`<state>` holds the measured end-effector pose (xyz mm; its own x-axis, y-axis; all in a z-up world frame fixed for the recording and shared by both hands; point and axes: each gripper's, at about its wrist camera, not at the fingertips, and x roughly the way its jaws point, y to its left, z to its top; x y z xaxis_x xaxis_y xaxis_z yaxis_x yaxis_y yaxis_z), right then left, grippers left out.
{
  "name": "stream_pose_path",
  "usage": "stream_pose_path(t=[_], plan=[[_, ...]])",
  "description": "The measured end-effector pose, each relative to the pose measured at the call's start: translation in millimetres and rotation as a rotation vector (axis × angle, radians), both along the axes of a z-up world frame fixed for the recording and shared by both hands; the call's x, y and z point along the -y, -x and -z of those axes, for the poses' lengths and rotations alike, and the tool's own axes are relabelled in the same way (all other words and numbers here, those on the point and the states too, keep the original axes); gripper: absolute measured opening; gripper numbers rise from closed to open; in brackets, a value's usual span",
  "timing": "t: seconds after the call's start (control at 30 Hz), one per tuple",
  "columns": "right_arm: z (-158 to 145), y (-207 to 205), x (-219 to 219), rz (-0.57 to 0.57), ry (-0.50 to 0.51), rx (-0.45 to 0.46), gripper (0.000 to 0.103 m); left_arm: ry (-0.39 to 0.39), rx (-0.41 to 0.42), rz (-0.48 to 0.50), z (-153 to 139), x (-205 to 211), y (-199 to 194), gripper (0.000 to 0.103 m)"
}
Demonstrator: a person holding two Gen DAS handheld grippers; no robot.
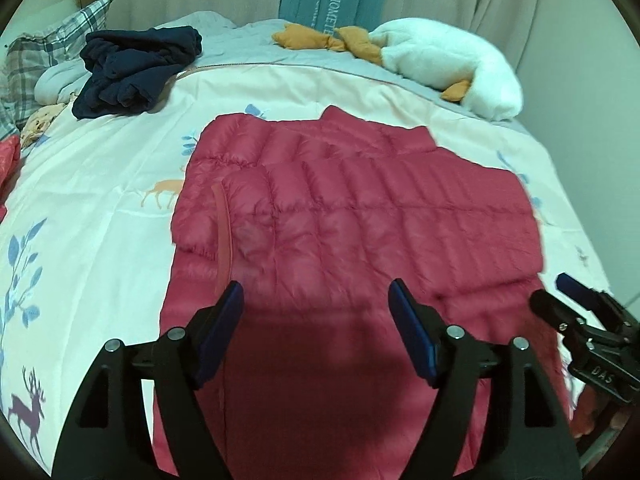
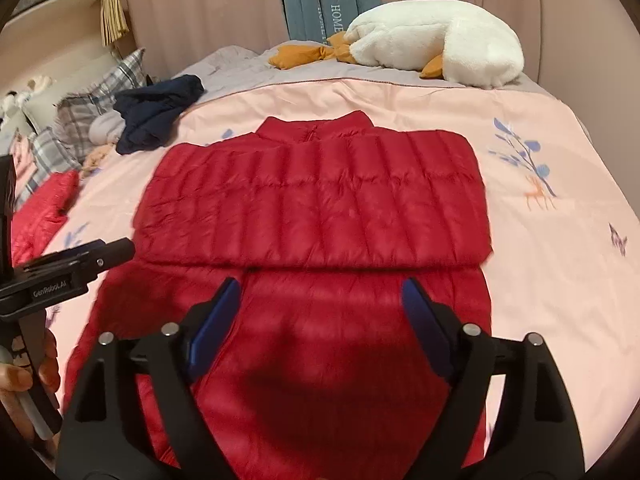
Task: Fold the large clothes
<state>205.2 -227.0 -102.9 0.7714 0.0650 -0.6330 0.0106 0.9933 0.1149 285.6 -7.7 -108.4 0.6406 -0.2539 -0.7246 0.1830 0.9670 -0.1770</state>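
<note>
The bed (image 2: 540,128) fills both views, its pale printed cover running from my claws to the grey strip at the far edge. On it, in the middle and right in front of me, lies the one red jacket (image 2: 316,200): collar at the far end, a quilted layer folded across the far half, its fold edge lying straight across just beyond my fingertips. The near half spreads flat under my claws.

My left claw (image 1: 316,304) stands wide, nothing between the pads, clear above the jacket. My right claw (image 2: 320,300) is wide too, empty, touching nothing that I can see. The two sit side by side, apart.

Counted: one white plush goose (image 2: 440,48) at the far right edge, one dark blue garment (image 1: 136,68) bunched at far left, two plaid pillows (image 2: 104,92) beyond it, one more red piece (image 2: 44,208) at the left edge.

Bare cover lies open on the jacket's left and right; a curtain (image 2: 200,8) closes the far side.
</note>
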Motion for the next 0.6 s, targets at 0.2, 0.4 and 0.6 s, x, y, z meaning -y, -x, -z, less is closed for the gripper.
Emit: stream_pose_path(t=[0.2,0.4,0.6], plan=[[-12.2,55.0,5.6,-0.022,-0.123,0.017,0.098,0.056,0.003,0.019,-13.5,-16.1,54.2,0.097],[-9.3,107.6,15.5,-0.014,-0.185,0.003,0.101,0.116,0.024,0.018,-22.3,-37.9,102.7,0.102],[13.5,148.0,37.2,0.039,-0.253,-0.050,0.101,0.137,0.008,0.001,-14.1,-68.5,146.0,0.102]])
